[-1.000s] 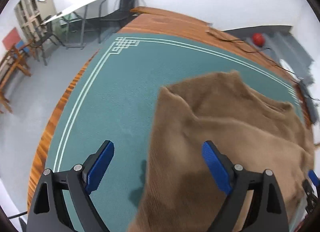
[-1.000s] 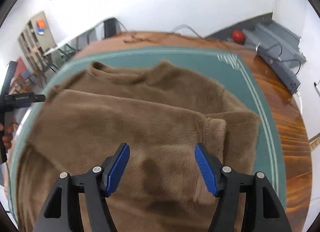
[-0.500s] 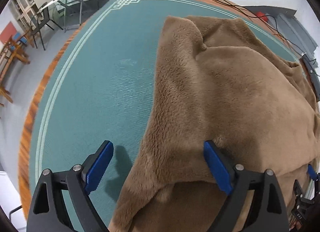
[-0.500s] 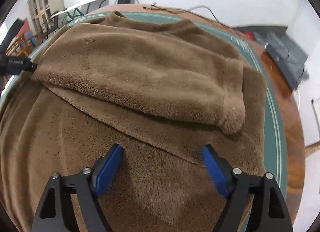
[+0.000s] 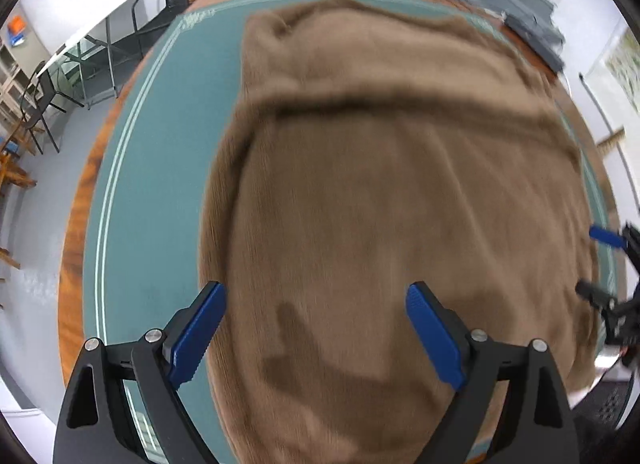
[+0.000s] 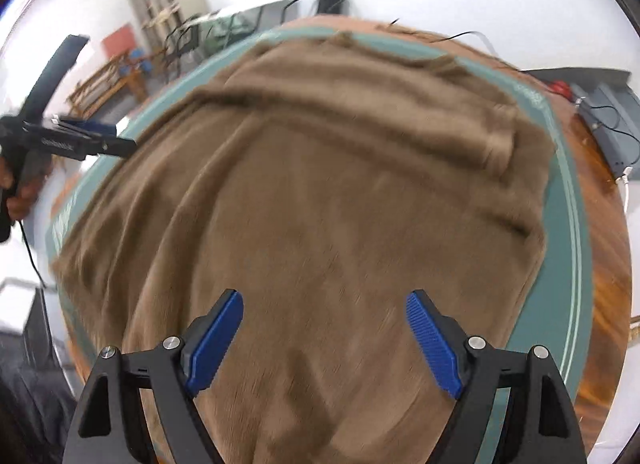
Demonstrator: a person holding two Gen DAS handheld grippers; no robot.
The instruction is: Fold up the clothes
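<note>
Both hand-held grippers, left [image 5: 316, 328] & right [image 6: 324, 340], spread, empty, over brown sweater [image 5: 400, 203], sleeves in, probably seeking hem for next fold.

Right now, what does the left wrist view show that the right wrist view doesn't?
Only the left wrist view: the left gripper up close, jaws open above the sweater, and a wide strip of bare green mat on the left.

Only the right wrist view: the right gripper, open and empty, the folded sleeve ending near the mat's right edge, and the hand holding the other gripper.

Both: the brown sweater spread on the mat, and a red ball far back.
</note>
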